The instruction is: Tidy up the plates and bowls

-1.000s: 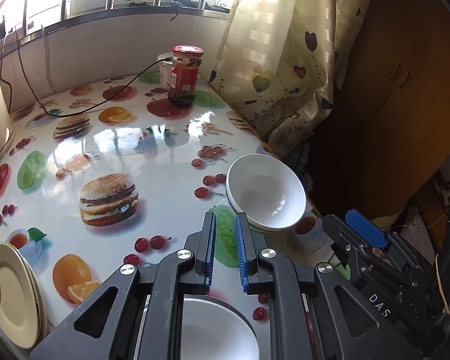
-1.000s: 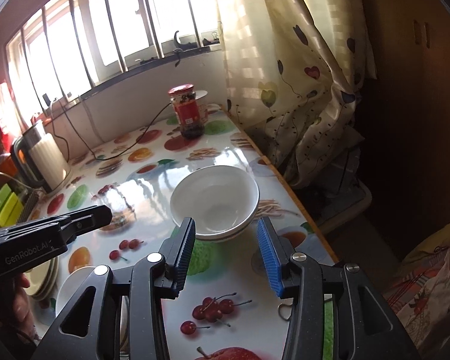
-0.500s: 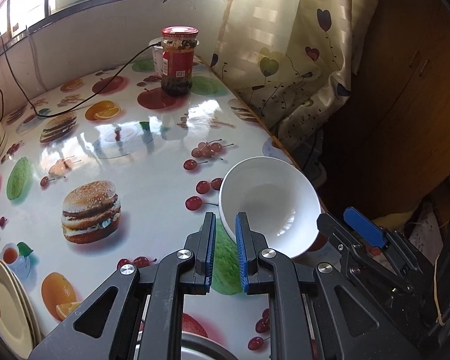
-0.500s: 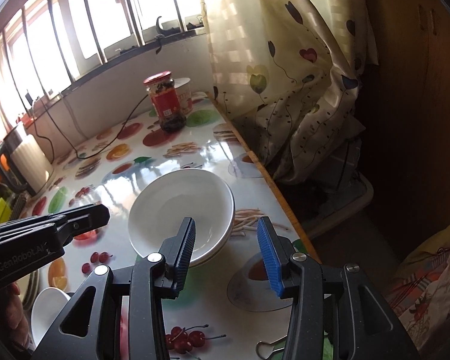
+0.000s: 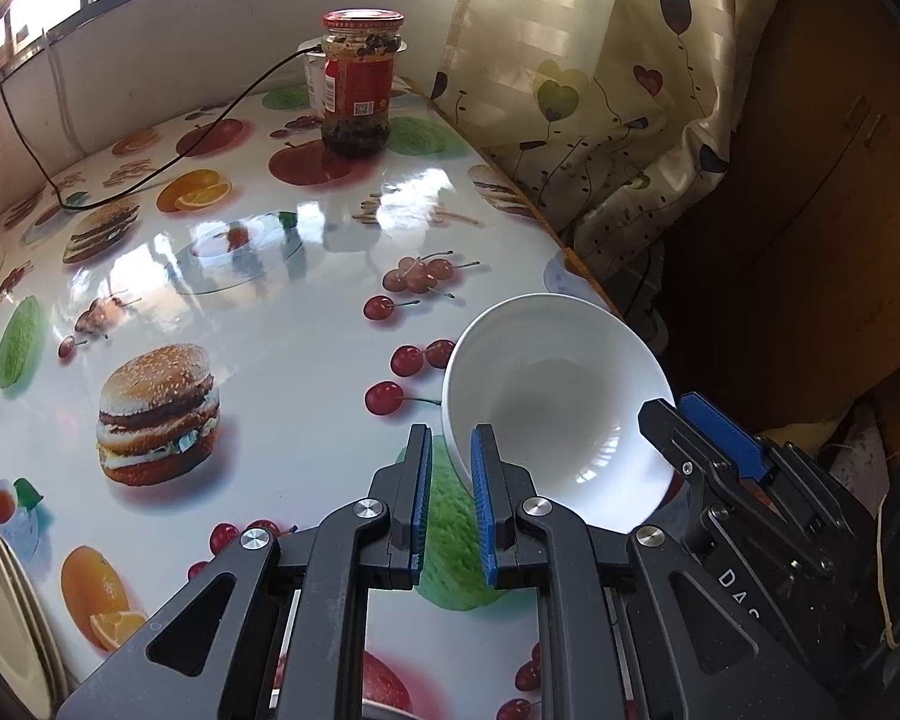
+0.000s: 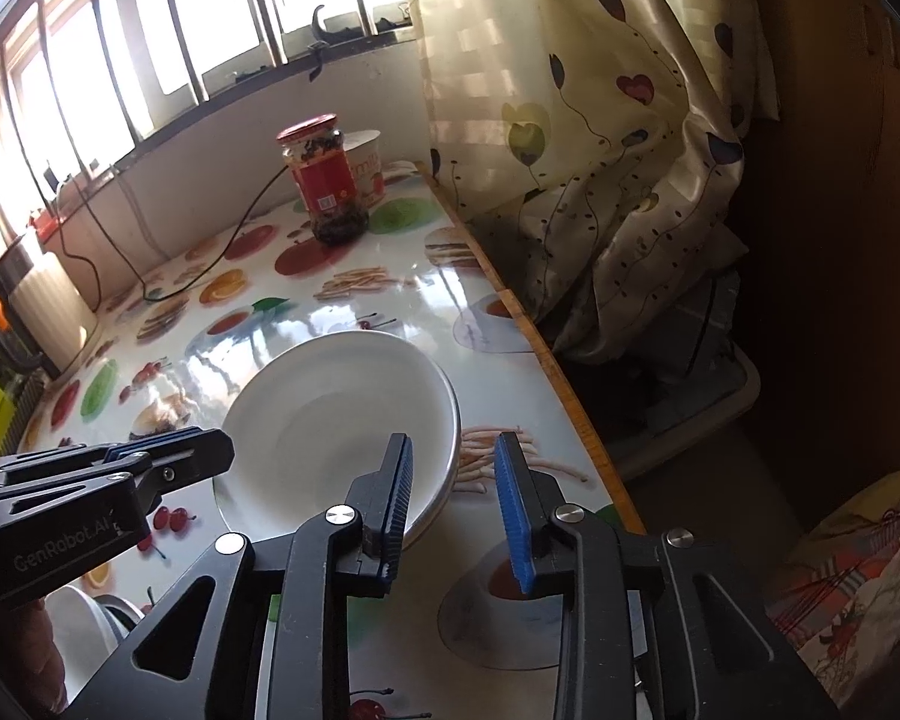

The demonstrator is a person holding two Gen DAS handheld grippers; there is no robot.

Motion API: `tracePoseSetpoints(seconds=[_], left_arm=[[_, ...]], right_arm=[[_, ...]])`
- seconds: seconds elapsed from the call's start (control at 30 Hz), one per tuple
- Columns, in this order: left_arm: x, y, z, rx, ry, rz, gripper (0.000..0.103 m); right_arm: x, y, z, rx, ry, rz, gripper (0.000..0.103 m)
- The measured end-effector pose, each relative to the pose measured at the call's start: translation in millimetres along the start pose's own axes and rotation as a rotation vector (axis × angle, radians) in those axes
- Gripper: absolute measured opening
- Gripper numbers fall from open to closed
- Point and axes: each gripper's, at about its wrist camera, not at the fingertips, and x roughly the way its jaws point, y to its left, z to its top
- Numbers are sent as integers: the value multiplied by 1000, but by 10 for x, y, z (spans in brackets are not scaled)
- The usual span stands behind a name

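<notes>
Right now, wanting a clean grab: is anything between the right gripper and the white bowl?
Nothing visible. The right gripper straddles the rim of the white bowl, and its jaws have just been closing around it. The left gripper sits beside the bowl, out of the way.

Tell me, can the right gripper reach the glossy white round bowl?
Probably yes: the right gripper straddles the near rim of the glossy white round bowl; its jaws have just been closing, rim between them, nothing blocking.

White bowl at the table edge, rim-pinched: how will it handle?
The white bowl looks glazed and rigid, so probably slippery between the pads and chip-prone. It seems to sit on another dish, so a nudge may slide it over the glossy tablecloth toward the nearby edge. Deep, so a one-sided lift likely tilts it.
</notes>
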Motion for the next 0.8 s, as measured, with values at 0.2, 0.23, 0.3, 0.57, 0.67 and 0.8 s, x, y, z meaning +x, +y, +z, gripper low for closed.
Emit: tracePoseSetpoints(seconds=[0.2, 0.23, 0.3, 0.57, 0.67, 0.8], left_arm=[[66, -1, 11, -2, 17, -2, 14], [78, -3, 11, -2, 21, -5, 14], [86, -2, 14, -7, 23, -10, 14], [97, -12, 0, 6, 25, -9, 14], [97, -9, 2, 7, 24, -8, 13], [99, 1, 4, 3, 22, -7, 13]], right_arm=[[62, 3, 37, -3, 6, 3, 20], [70, 3, 42, -5, 7, 4, 19], [86, 9, 47, -9, 10, 8, 17], [94, 26, 49, -12, 13, 9, 12], [102, 18, 65, -9, 13, 9, 10], [104, 18, 66, -13, 12, 5, 10]])
